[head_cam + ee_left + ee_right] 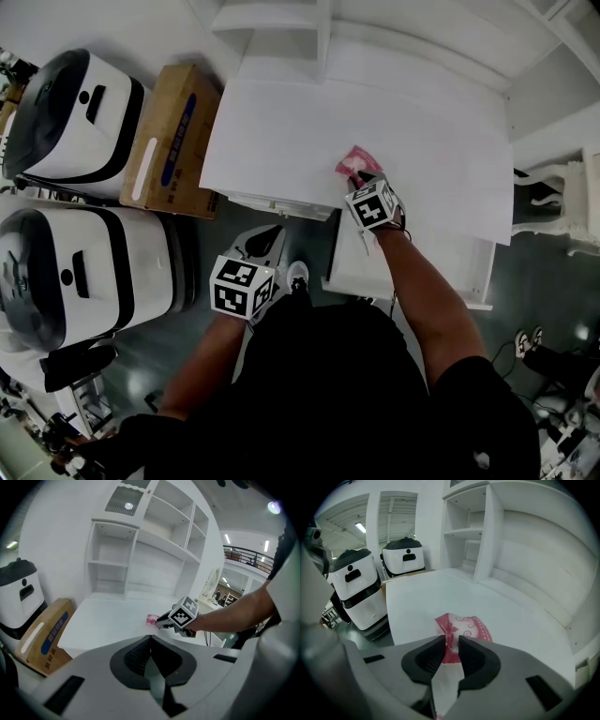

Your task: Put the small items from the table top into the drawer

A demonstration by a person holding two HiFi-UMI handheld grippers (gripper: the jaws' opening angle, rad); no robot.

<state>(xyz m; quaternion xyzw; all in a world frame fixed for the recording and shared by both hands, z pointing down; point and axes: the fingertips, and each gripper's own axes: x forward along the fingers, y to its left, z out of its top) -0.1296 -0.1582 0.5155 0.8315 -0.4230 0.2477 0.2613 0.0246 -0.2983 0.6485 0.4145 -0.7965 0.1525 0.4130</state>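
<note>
Cool, even light falls on my white surface [281, 131] and flattens it, leaving almost no shadow. The floor [553, 291] below is dim, with faint glints. Both gripper views bow strongly and go black at the corners. Ceiling strip lights [360, 527] glare.

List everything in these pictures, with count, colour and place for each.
packet: one, pink with a white pattern, at the table's front edge
table: one, white, centre
shelf unit: one, white, at the back of the table
drawer: one, white, open, below the table's front edge on the right
cardboard box: one, brown with a blue stripe, left of the table
machines: two, white and black, far left
left gripper: one, grey, jaws together on nothing, held in front of the table
right gripper: one, grey, jaws closed on the packet
</note>
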